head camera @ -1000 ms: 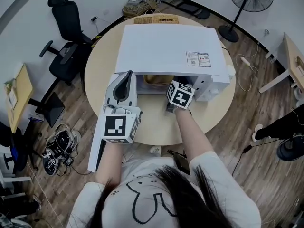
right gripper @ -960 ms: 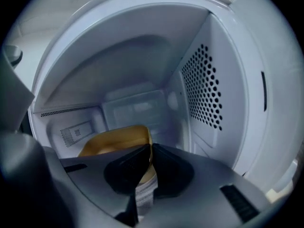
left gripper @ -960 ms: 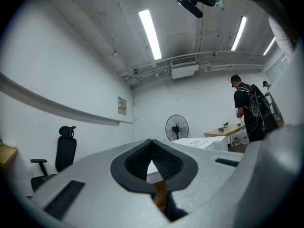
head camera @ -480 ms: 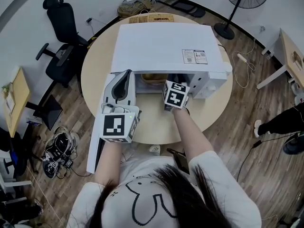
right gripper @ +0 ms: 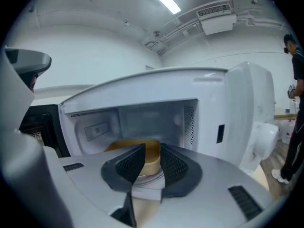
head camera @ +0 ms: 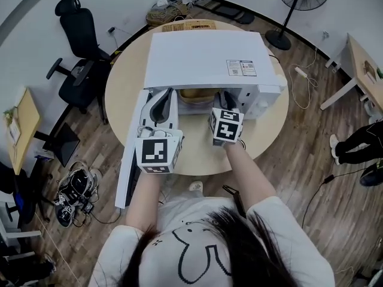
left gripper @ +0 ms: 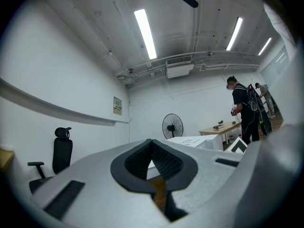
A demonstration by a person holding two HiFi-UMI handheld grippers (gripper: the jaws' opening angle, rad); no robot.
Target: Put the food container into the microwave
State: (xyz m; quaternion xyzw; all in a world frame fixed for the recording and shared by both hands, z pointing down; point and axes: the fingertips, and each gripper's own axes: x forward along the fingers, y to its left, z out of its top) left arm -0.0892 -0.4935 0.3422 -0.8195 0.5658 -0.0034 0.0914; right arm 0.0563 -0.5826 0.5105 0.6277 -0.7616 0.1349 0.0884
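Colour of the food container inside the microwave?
Tan-yellow; the round tan-yellow food container shows best in the right gripper view.

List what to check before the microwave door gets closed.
1. Food container inside the microwave: ok, it sits in the cavity.
2. Right hand-held gripper let go: ok, its jaws stand apart, with the container seen through the gap.
3. Right hand-held gripper out of the doorway: not ok, its tips point into the opening at the front edge.
4. Door free to swing: cannot tell. It stands open to the left, with the left hand-held gripper close by it.
5. Left hand-held gripper free to push the door: ok, its jaws are shut on nothing.
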